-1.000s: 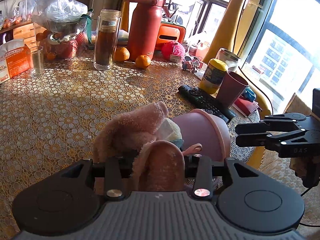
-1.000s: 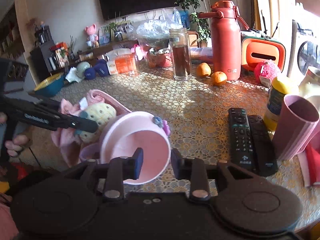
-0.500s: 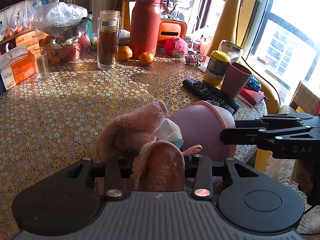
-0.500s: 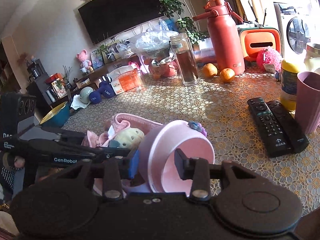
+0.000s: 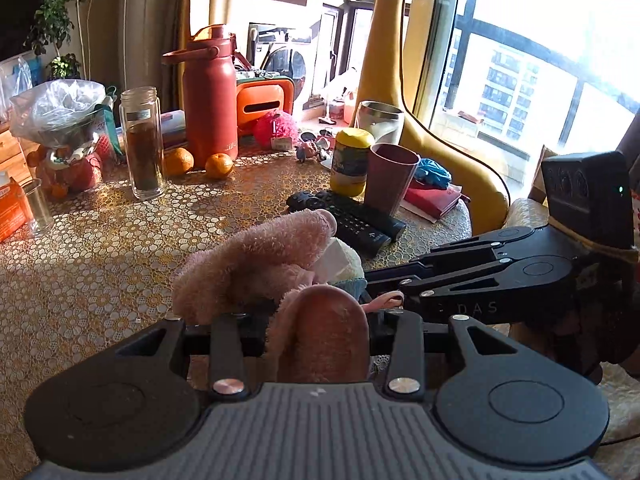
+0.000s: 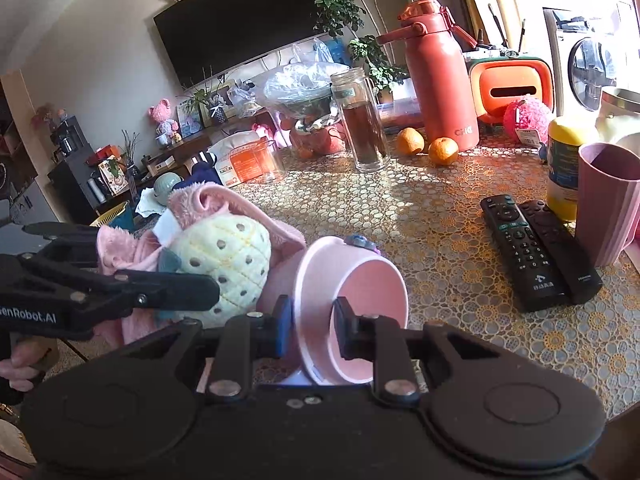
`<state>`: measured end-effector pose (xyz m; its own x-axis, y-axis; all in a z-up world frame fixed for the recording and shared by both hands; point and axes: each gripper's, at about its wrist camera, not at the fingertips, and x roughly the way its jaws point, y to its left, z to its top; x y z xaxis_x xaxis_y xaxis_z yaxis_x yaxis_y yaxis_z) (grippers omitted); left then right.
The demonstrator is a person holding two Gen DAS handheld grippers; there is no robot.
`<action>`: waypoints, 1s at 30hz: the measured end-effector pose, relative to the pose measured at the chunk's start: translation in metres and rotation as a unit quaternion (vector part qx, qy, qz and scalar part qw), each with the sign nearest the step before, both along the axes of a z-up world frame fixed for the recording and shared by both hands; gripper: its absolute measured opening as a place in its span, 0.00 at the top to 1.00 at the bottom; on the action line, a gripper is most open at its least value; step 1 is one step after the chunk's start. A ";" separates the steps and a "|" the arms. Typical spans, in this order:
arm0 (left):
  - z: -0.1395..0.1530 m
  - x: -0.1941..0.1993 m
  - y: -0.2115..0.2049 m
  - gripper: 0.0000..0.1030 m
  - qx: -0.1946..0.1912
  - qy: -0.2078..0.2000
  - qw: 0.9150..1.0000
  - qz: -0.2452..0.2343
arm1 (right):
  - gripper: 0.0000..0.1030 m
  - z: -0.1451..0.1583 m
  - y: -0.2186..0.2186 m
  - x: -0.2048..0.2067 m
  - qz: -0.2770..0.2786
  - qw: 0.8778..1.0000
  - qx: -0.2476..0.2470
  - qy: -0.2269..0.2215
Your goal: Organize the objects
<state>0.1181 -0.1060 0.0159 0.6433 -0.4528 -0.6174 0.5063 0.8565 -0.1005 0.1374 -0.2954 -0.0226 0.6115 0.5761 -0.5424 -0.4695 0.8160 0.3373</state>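
Note:
My left gripper (image 5: 320, 344) is shut on a fluffy pink slipper (image 5: 256, 256) with a pale yellow pineapple plush (image 5: 340, 260) tucked in it, held over the table's near edge. The slipper (image 6: 204, 204) and the plush (image 6: 224, 256) also show in the right wrist view, with the left gripper (image 6: 192, 288) across them. My right gripper (image 6: 310, 324) is shut on the rim of a tilted pink cup (image 6: 352, 304), right beside the slipper. The right gripper (image 5: 384, 284) reaches in from the right in the left wrist view, where the cup is hidden.
Two black remotes (image 6: 532, 252), a mauve tumbler (image 6: 608, 204) and a yellow-lidded jar (image 6: 564, 160) stand at the right. A red flask (image 6: 436, 80), two oranges (image 6: 428, 146), a glass jar (image 6: 360, 120) and an orange box (image 6: 512, 88) stand at the back of the patterned table (image 6: 420, 208).
Both grippers rose and drew back toward the near edge. The right gripper with the pink cup moved in close beside the slipper; the cup dropped out of the left wrist view.

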 end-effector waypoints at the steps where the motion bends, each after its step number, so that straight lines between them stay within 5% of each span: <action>1: -0.002 0.001 -0.003 0.62 0.002 -0.002 1.000 -0.003 | 0.79 0.000 -0.002 0.000 -0.001 1.000 0.000 0.001; 7: -0.006 0.010 -0.006 0.62 0.023 -0.010 1.000 0.009 | 0.80 0.001 -0.006 0.002 -0.005 1.000 -0.007 -0.006; 19: -0.035 0.037 0.024 0.62 0.034 0.049 0.996 0.064 | 0.80 0.001 -0.009 0.001 -0.004 1.000 -0.011 -0.011; 30: -0.008 0.015 0.023 0.62 0.015 0.022 0.998 0.049 | 0.80 0.002 -0.009 0.002 0.001 1.000 -0.019 -0.014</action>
